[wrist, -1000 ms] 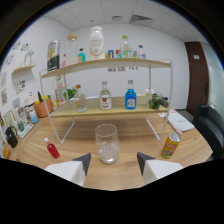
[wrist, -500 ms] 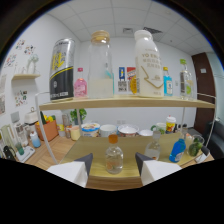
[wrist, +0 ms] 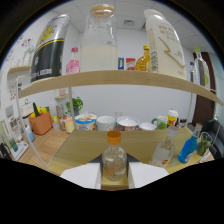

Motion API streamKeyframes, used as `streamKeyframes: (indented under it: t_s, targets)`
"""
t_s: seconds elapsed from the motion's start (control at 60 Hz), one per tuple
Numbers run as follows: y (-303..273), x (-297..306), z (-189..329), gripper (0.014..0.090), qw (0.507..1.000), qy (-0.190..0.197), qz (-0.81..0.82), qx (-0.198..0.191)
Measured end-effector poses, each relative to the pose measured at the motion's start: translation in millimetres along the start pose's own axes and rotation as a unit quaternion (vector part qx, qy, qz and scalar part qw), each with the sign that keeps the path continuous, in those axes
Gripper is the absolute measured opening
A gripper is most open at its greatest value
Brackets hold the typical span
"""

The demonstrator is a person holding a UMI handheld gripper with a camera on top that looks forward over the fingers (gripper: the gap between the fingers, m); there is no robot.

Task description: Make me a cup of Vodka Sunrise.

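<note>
A small clear bottle (wrist: 114, 161) with an orange cap stands on the lower wooden shelf (wrist: 80, 145), right between my fingers. My gripper (wrist: 114, 172) is shut on it: the white fingers (wrist: 82, 176) press against both its sides with no gap showing. Its base is hidden behind the fingers. To the right on the same shelf stand another clear bottle (wrist: 162, 151), a blue bottle (wrist: 189, 148) and a green one (wrist: 204, 145).
The upper shelf board (wrist: 115, 78) runs just above, carrying a dark carton (wrist: 50, 47), a big glass jar of pale liquid (wrist: 102, 42), a white carton (wrist: 162, 42) and small bottles. Several tubs and cups (wrist: 106, 122) line the back of the lower shelf. An orange box (wrist: 41, 122) is at the left.
The view has come in closer to the shelf and the bottle looms larger. The fingers have drawn in from either side until they meet the bottle.
</note>
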Motion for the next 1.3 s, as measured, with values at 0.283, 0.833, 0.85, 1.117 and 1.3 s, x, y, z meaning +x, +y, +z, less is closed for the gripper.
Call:
streamKeyframes:
  t_s: [0.283,0.833,0.85,1.117,1.3]
  targets:
    - [-24.4,-3.6,-34.6,0.0355,1.000,-0.015,0.002,0.023]
    - [73.2,-20.6,-144.6,0.0355,0.999,-0.022,0.025,-0.022]
    - [75.6,-20.7,-142.9,0.0355,0.999,-0.020,0.024,-0.022]
    - [117.3,-23.9,-80.6,0.0354,0.998,-0.001,0.033,-0.050]
    - [154.8,-28.1,-51.1,0.0354,0.995,0.009,0.040,-0.095]
